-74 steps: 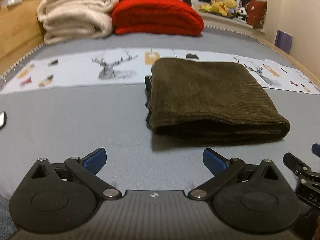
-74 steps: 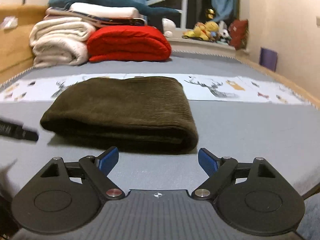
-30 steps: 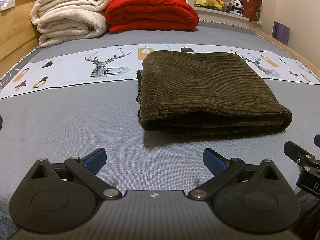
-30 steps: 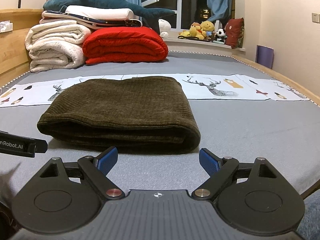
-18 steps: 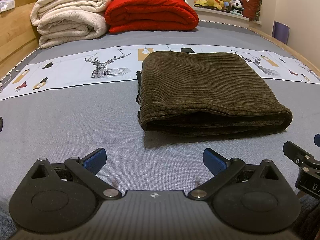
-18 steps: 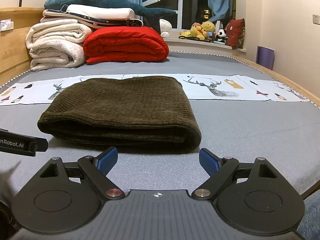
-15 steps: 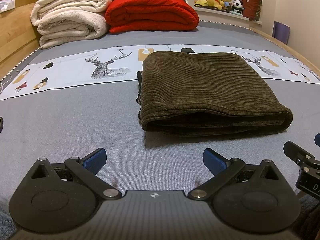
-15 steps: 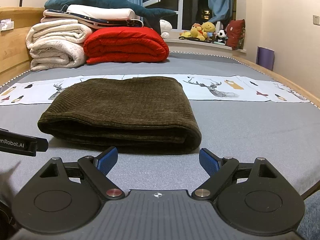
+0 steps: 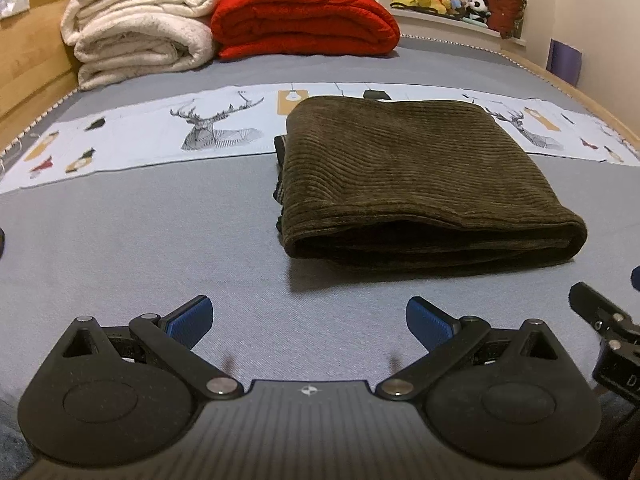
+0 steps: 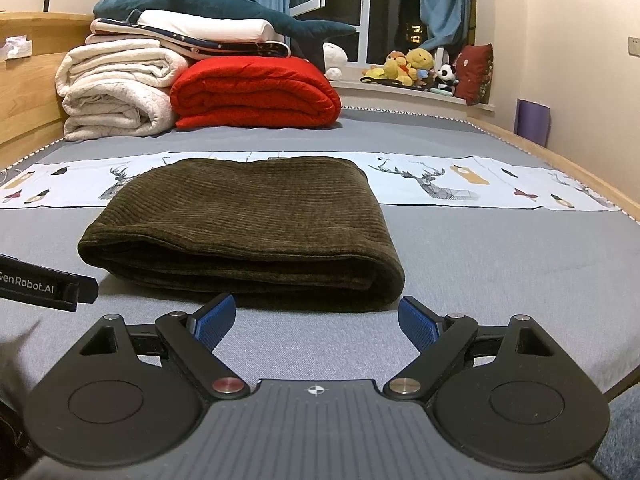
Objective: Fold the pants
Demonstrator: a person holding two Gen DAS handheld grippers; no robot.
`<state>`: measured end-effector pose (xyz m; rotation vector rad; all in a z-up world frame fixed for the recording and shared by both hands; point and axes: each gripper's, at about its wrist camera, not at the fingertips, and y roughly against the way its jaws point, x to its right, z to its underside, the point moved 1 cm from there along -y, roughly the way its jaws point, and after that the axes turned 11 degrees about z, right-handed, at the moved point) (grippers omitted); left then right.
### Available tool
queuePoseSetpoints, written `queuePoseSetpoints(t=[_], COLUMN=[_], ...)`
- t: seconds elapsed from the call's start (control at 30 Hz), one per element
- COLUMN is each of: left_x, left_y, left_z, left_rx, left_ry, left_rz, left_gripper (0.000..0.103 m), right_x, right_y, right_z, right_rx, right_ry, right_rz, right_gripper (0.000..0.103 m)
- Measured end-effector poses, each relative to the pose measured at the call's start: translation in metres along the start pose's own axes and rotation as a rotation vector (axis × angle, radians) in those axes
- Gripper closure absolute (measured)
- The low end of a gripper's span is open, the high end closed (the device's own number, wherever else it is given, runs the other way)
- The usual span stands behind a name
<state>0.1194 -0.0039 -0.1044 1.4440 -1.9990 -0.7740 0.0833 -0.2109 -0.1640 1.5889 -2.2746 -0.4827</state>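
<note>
Pants look done: dark olive corduroy, folded into a compact rectangular stack, several layers visible along the near edge. They lie flat on the grey bed, far end overlapping the white deer-print strip.

Left gripper: jaws spread wide, nothing between the blue pads, hovering over bare bed short of the pants and off to their left. Right gripper: also released, empty, tips just short of the near fold, not touching as far as I can tell. Each gripper shows at the edge of the other's view, so the two sit side by side.

Judgement: fold complete or nearly so. Near edge is fairly square; top layer bulges slightly and a bit of darker fabric sticks out at the left side in the left view. At most a light press or tuck is left, otherwise just pull away.

Background untouched: white blanket, red blanket, toys on the sill.
</note>
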Motion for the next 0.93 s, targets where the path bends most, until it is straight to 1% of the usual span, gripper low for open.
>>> queuePoseSetpoints(t=[0.07, 0.23, 0.53, 0.8, 0.93], left_x=[-0.0016, -0.002, 0.0034, 0.0039, 0.0055], left_y=[0.0003, 0.0008, 0.0017, 0.0013, 0.0014], left_z=[-0.0003, -0.0005, 0.0012, 0.0016, 0.0018], left_rx=[0.001, 0.003, 0.007, 0.007, 0.009], left_ry=[0.013, 0.01, -0.024, -0.024, -0.037], left_rz=[-0.001, -0.02, -0.034, -0.033, -0.048], left_gripper=[0.0, 0.0, 0.0, 0.0, 0.0], right_x=[-0.0002, -0.0003, -0.0007, -0.0009, -0.0017], right_y=[0.0, -0.0001, 0.0014, 0.0025, 0.004], right_z=[-0.0003, -0.001, -0.0009, -0.0016, -0.0026], right_rx=[0.002, 0.005, 0.008, 0.011, 0.018], right_ry=[0.003, 0.007, 0.012, 0.011, 0.01], right_rz=[-0.001, -0.001, -0.001, -0.005, -0.01], right_gripper=[0.014, 0.014, 0.014, 0.014, 0.014])
